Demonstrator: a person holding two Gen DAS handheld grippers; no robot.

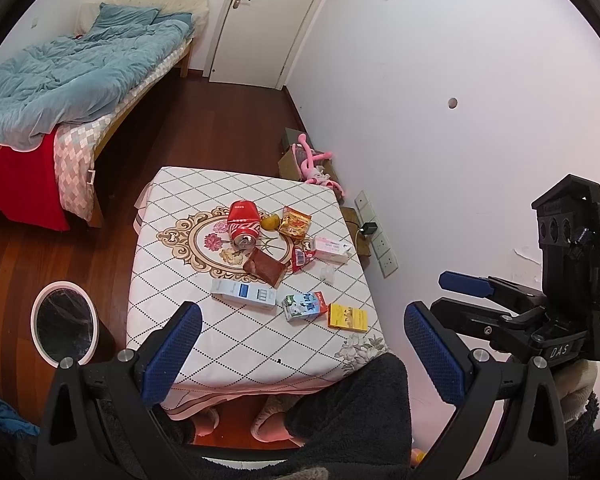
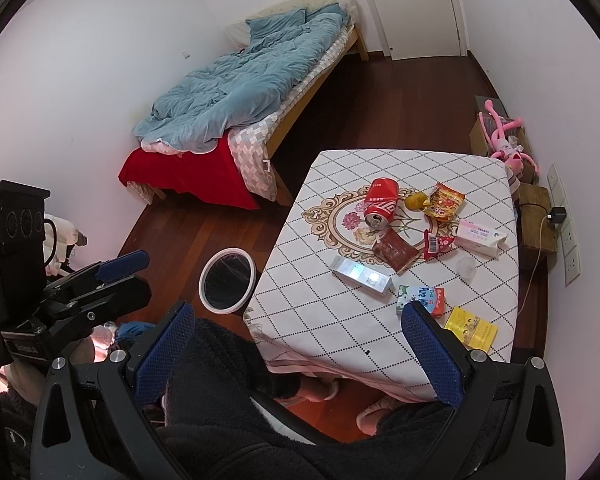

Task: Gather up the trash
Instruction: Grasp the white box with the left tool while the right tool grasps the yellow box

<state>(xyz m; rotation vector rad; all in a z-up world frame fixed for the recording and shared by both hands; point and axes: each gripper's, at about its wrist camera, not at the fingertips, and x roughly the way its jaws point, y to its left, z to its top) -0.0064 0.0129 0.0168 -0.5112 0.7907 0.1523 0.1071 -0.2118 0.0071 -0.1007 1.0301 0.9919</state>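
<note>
Trash lies on a small table with a diamond-pattern cloth (image 1: pixel 204 336) (image 2: pixel 332 340): a crushed red soda can (image 1: pixel 243 224) (image 2: pixel 381 202), a yellow-red snack bag (image 1: pixel 296 221) (image 2: pixel 444 201), a brown wrapper (image 1: pixel 265 266) (image 2: pixel 396 254), a white-blue box (image 1: pixel 244 292) (image 2: pixel 360 276), a milk carton (image 1: pixel 304 306) (image 2: pixel 420 298) and a yellow box (image 1: pixel 348 318) (image 2: pixel 471 330). A white-rimmed bin (image 1: pixel 65 322) (image 2: pixel 227 280) stands on the floor left of the table. My left gripper (image 1: pixel 302 344) and right gripper (image 2: pixel 298 344) are open, empty, held above the table's near edge.
A small orange fruit (image 1: pixel 270 222), a pink-white tissue pack (image 1: pixel 331 249) and a red wrapper (image 1: pixel 302 258) also lie on the table. A bed with a blue duvet (image 1: pixel 72 76) stands left. Wall sockets (image 1: pixel 374 232) and a pink toy (image 1: pixel 316 164) sit at the right wall. The person's slippered feet (image 1: pixel 270 426) are below.
</note>
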